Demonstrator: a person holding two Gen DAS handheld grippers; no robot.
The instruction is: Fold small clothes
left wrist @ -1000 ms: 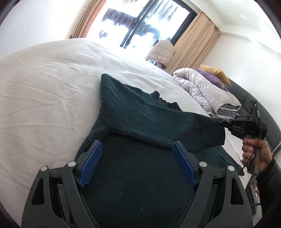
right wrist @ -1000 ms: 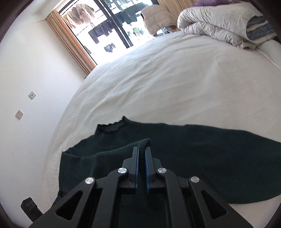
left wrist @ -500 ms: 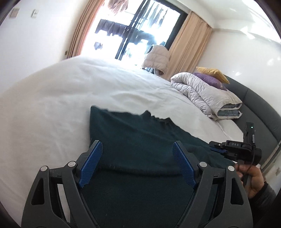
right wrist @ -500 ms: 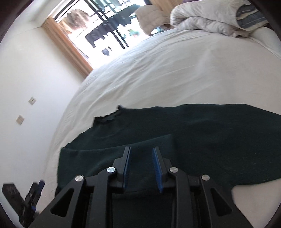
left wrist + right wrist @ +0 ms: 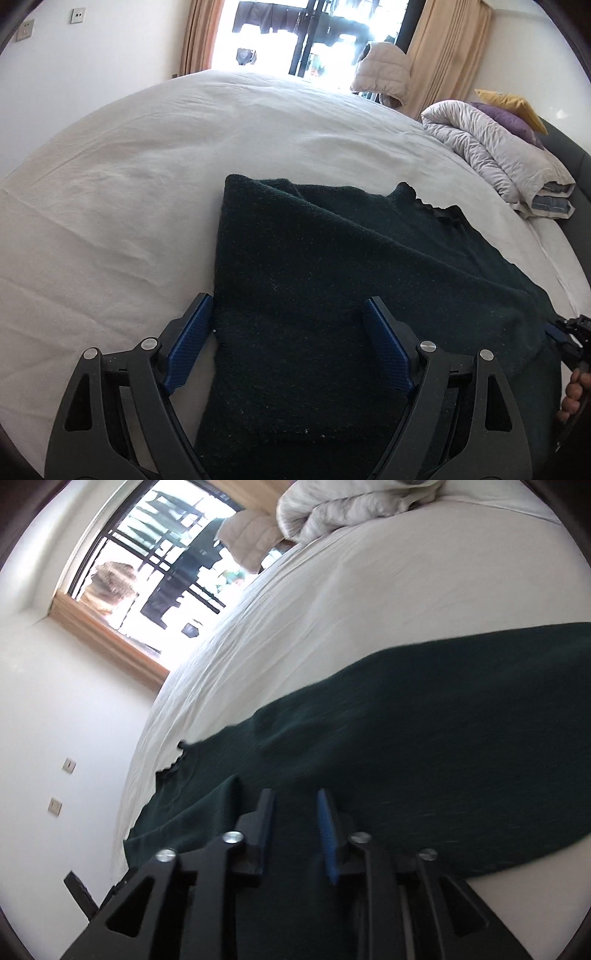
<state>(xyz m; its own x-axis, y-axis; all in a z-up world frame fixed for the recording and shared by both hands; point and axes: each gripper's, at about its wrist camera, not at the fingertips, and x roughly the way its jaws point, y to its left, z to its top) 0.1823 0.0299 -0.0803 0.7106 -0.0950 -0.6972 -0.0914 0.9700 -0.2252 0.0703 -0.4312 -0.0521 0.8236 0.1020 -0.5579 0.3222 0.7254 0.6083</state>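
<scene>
Sweater (image 5: 332,295) lies on the bed (image 5: 129,184) under both your tongs, one side folded over. Left gripper (image 5: 288,347) spread, empty. Right gripper (image 5: 295,834) has just been opening, nothing pinched. Remaining folds look outstanding.

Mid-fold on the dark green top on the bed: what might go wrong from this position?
1. The right tongs have just been opening with nothing between them; the freed fold of the dark green top may slip open.
2. The left tongs stand open straddling the top's left edge; closing here could bunch the layers.
3. In the right wrist view, the top's near edge lies close to the white sheet's edge; a tug might drag it off.
</scene>
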